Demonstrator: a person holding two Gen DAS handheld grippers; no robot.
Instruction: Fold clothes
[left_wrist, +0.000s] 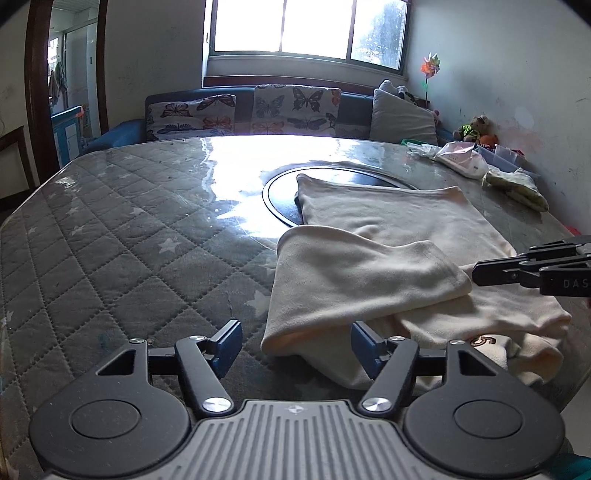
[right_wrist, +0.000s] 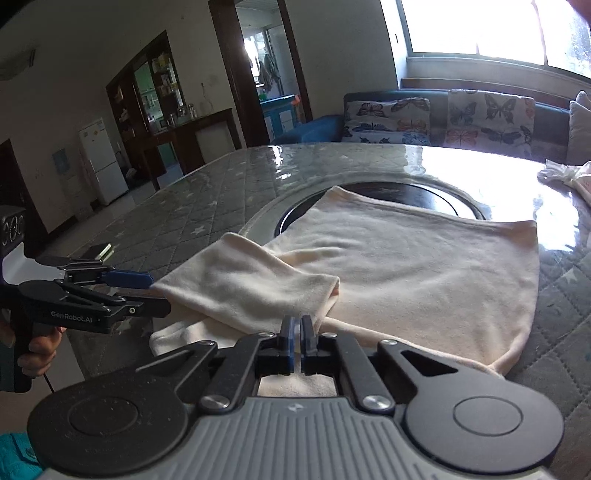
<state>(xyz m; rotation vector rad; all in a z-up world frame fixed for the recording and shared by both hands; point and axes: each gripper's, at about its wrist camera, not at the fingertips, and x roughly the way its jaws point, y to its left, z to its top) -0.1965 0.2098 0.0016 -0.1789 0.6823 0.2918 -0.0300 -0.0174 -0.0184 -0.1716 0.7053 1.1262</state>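
Your left tool hangs wide open at the near fold of the cream garment, gripping nothing. Your right tool is pinched closed, fingers together over the cloth. The garment lies on the quilted, glass-topped table, a butterfly-cushioned sofa behind.

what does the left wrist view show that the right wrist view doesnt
Only the left wrist view shows the teddy bear, the pinwheel and the open left gripper head-on. Only the right wrist view shows the white fridge, the dark cabinet and the right gripper with its jaws together. Both show the cream garment on the quilted table and the butterfly cushions.
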